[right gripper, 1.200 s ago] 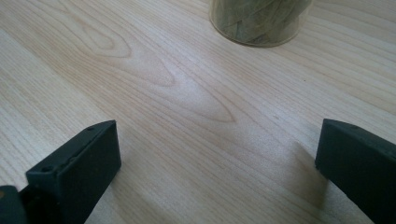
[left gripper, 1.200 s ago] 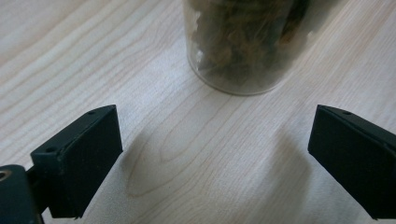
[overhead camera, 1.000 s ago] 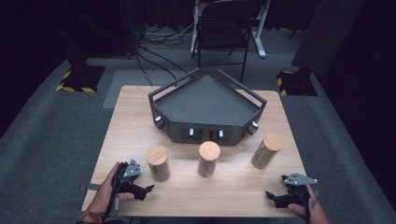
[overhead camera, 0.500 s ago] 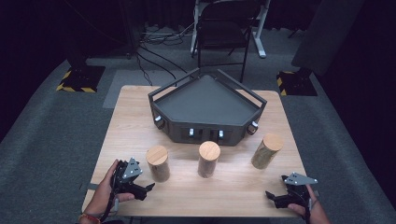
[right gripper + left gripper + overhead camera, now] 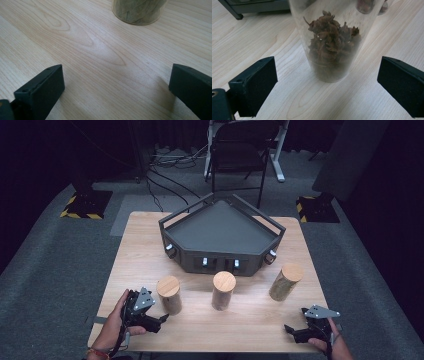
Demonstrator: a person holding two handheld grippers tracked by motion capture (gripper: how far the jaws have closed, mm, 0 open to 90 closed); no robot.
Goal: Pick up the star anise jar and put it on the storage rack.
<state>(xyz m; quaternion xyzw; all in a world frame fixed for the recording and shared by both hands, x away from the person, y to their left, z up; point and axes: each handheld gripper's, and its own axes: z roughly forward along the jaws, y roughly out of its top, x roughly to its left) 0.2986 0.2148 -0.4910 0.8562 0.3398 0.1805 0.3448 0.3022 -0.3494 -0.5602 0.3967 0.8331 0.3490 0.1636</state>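
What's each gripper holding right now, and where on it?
Nothing. The left gripper is open, its jaws apart from the left jar ahead. The right gripper is open over bare table.

Left jar (image 5: 169, 294): clear cylinder, wooden lid, upright on bench, front-left of row. Brown dried bits (image 5: 332, 40) inside (clumped, piled in lower part, unidentifiable). Stands just ahead of left hand-held gripper (image 5: 159, 321), centred between spread jaws (image 5: 327, 45), not touched.
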